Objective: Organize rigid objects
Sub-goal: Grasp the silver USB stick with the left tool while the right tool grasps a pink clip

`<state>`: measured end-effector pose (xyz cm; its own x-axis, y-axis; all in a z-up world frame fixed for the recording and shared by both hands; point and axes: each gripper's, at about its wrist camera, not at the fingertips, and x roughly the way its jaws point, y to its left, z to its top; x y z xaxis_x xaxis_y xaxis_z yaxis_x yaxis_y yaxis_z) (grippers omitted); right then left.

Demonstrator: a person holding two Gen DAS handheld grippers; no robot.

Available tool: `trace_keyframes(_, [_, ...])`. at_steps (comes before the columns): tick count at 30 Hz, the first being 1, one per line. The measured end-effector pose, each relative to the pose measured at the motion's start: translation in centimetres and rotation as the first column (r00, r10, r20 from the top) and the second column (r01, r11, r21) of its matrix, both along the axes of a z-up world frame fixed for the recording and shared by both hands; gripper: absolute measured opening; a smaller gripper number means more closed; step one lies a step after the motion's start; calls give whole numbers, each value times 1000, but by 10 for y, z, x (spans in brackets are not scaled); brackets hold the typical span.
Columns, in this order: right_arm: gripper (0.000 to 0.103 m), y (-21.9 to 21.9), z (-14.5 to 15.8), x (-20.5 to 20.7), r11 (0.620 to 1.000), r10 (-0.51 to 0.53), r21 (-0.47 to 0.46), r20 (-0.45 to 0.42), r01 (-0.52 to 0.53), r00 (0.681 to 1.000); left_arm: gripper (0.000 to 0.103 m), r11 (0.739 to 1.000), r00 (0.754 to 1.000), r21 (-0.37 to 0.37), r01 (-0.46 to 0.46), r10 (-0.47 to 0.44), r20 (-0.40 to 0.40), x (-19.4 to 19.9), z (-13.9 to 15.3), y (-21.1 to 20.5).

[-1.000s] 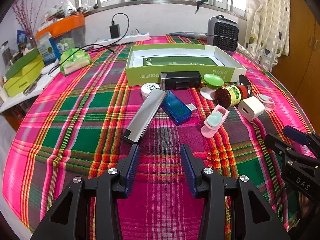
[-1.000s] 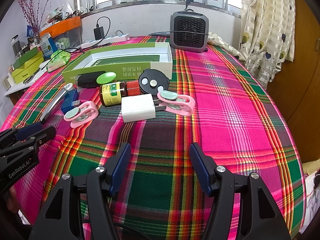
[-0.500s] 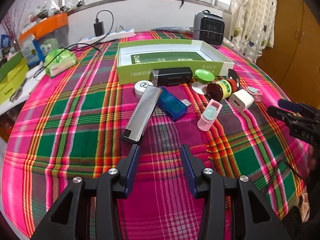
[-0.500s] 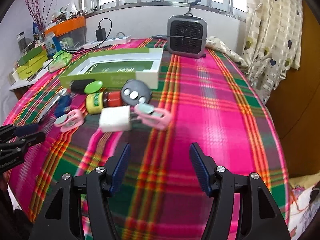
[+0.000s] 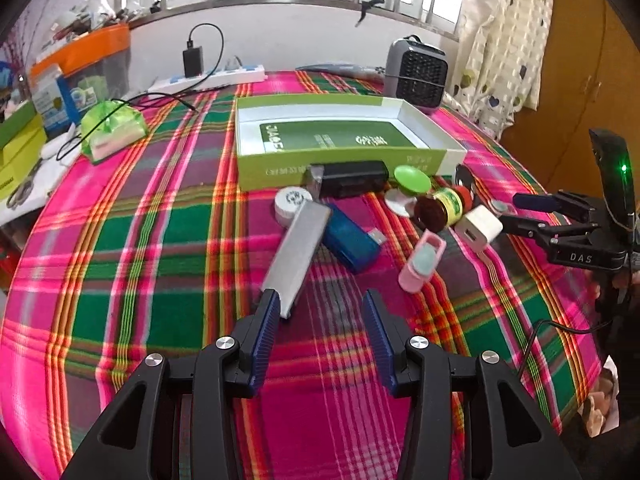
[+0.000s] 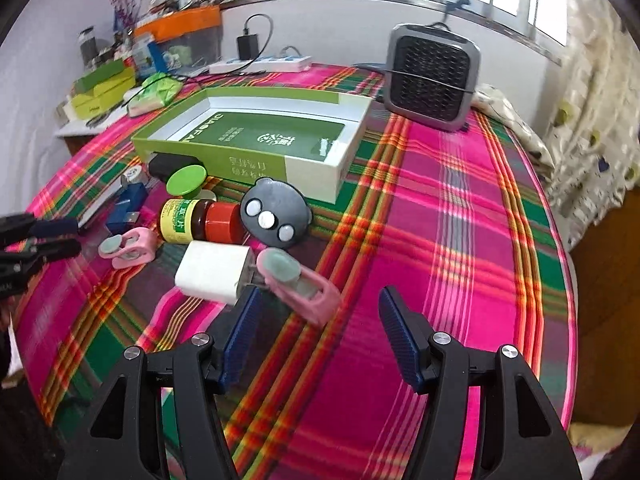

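Observation:
An open green and white box [image 5: 340,136] [image 6: 256,136] lies on the plaid table. In front of it lie small objects: a silver bar [image 5: 296,256], a blue USB stick [image 5: 350,240], a black block [image 5: 348,178], a brown bottle with a red cap [image 6: 200,220], a white charger [image 6: 212,272], a black remote [image 6: 274,216] and two pink clips [image 6: 300,288] [image 6: 128,246]. My left gripper [image 5: 320,312] is open, its left finger at the silver bar's near end. My right gripper [image 6: 320,312] is open, just short of the nearer pink clip and the charger.
A grey heater [image 6: 432,80] stands behind the box. A power strip [image 5: 208,78] with a plugged charger, a green packet [image 5: 112,132] and storage boxes [image 6: 104,88] sit at the back left. The table's right edge [image 6: 568,280] drops off beside a wooden cabinet.
Both grippers have moved forward toward the objects. The right one has come close to the pink clip and charger. The left one has reached the silver bar's end. Both stay open.

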<state>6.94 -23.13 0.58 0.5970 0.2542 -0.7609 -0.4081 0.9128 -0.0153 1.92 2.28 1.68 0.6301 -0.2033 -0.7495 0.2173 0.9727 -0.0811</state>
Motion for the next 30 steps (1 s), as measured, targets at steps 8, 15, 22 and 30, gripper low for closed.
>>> trace_keyframes(8, [62,1,-5,18,998,62,14,-42,-61,997,43,999,1000,36,-3,3,-7,22,2,4])
trace_keyframes(15, [62,6,-6,22,994,113,-5,-51,-114,992,43,997,999,75,7,-5,-35,39,-4,3])
trace_keyframes(22, [53,5,-6,22,994,110,9,-47,-110,993,43,996,999,87,13,-9,-49,47,-10,0])
trace_keyframes(30, [35,5,-5,18,995,97,17,-43,-96,994,42,994,999,105,11,-7,-45,50,-11,-1])
